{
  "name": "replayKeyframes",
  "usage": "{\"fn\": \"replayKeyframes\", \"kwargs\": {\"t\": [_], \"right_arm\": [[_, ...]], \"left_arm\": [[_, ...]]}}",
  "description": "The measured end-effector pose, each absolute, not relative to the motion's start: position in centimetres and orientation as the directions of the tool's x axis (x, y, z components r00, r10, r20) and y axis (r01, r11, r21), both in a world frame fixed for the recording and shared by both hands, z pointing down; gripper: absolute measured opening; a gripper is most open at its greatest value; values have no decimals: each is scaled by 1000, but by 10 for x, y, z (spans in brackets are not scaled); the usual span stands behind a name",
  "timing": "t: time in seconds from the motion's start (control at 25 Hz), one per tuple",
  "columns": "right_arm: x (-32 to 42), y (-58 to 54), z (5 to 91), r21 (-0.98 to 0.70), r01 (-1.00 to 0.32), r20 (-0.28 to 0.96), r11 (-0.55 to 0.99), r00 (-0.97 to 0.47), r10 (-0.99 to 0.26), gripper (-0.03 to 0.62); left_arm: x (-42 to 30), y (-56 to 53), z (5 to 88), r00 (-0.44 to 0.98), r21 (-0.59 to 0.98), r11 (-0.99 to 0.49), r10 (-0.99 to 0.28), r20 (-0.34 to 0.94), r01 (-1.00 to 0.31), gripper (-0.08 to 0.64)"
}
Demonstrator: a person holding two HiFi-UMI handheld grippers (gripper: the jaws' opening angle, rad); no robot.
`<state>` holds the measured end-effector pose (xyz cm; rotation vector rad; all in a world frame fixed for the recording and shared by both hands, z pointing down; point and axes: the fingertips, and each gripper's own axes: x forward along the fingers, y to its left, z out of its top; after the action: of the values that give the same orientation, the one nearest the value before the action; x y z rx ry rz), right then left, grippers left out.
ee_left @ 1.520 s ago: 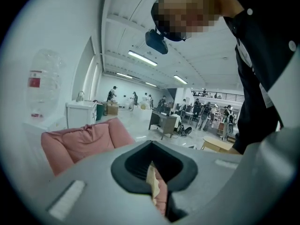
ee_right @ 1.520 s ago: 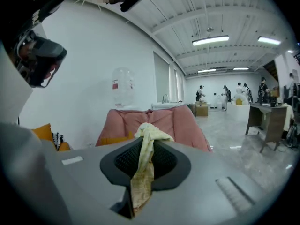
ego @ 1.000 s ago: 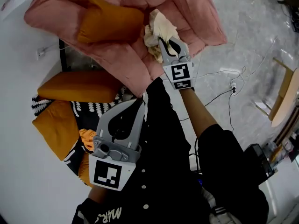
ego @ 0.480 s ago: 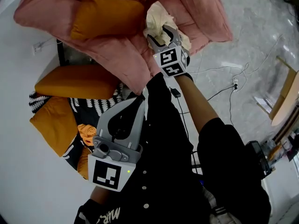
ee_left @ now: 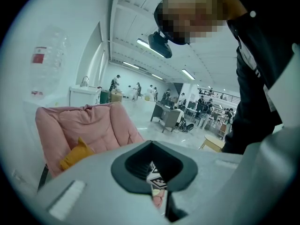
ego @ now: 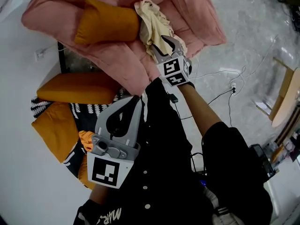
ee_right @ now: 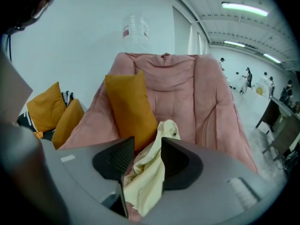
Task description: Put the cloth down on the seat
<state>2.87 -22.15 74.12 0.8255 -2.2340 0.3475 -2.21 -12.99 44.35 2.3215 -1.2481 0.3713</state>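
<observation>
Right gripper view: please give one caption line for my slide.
Right gripper clamps a pale yellow cloth in front of a pink padded chair holding an orange cushion.

pale yellow cloth (ego: 150, 17), pink quilted seat (ego: 117, 60), orange cushion (ego: 105, 25), black-and-white patterned throw (ego: 86, 110), grey marbled floor (ego: 248, 27)

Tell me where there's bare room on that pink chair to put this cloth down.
Bare pink chair padding lies between the orange cushion and the opposite side wing. The cushion's side is taken, and the floor cushions crowd that flank. The right gripper holds the cloth.
</observation>
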Motion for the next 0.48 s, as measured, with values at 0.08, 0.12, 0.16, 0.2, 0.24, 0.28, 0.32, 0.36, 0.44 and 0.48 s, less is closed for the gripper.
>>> {"fn": "replayKeyframes", "kwargs": {"t": [0.08,0.12,0.16,0.2,0.24,0.28,0.32,0.36,0.44,0.48], "right_arm": [[26,-224,715,18,-647,672,762,-557,-488,179],[25,-223,700,26,-646,654,763,-566,-502,156],[25,-221,684,29,-647,638,762,-575,-512,133],[26,-216,669,29,-647,625,762,-583,-519,105],[27,-211,653,31,-648,613,761,-589,-526,81],[28,-209,637,36,-649,599,760,-594,-536,59],[28,-211,621,45,-651,580,758,-600,-551,39],[29,-214,606,53,-654,558,755,-607,-565,28],[29,-215,576,48,-663,517,747,-624,-587,28],[29,-214,562,35,-668,497,743,-633,-593,28]], "left_arm": [[-26,-132,440,544,260,-479,-713,442,-839,0],[-27,-133,435,542,257,-478,-720,433,-840,0],[-28,-133,427,543,260,-477,-730,415,-840,0],[-28,-134,416,548,267,-478,-740,391,-837,0],[-28,-136,405,552,270,-483,-750,364,-833,0],[-30,-139,395,554,265,-488,-760,340,-832,0],[-31,-143,387,553,251,-494,-768,323,-832,0],[-33,-148,382,551,238,-497,-775,311,-834,0],[-37,-151,374,549,227,-500,-781,299,-836,0],[-39,-151,370,548,227,-500,-782,295,-836,0]]}}
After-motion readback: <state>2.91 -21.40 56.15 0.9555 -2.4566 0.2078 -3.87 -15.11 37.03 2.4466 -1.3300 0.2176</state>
